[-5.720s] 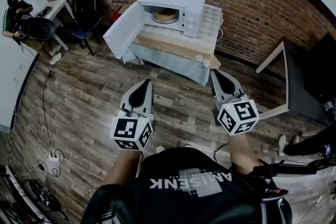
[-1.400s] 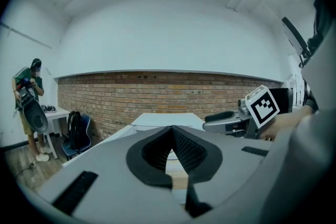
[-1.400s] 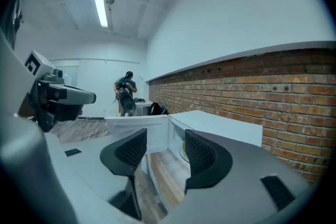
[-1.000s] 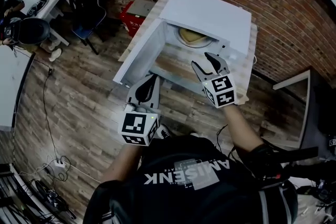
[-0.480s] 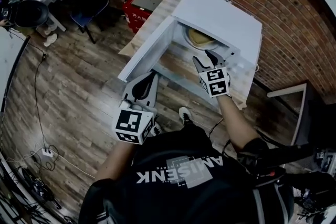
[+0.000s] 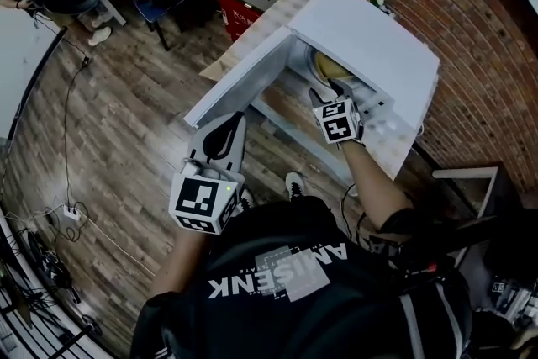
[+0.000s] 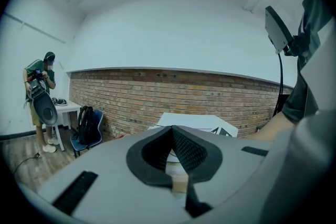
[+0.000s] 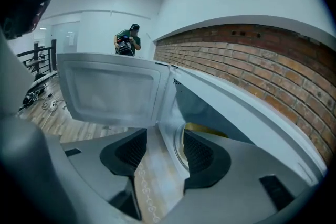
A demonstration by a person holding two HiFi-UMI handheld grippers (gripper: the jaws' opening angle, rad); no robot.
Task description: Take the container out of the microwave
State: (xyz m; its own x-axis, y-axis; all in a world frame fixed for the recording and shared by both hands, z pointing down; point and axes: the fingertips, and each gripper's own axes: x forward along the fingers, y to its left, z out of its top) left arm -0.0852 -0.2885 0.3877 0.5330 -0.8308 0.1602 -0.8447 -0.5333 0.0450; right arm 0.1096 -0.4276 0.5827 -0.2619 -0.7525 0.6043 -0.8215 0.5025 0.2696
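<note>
Jaws apart, the right gripper [image 6: 329, 94] faces the open microwave [image 6: 370, 42] to reach the container [image 6: 329, 68] inside, while the left gripper [image 6: 225, 127] hangs back, jaws together.

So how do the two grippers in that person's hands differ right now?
The left gripper has its fingers together; the right gripper has them apart. The left sits outside by the open door; the right points into the microwave at the container. Both are empty.
</note>
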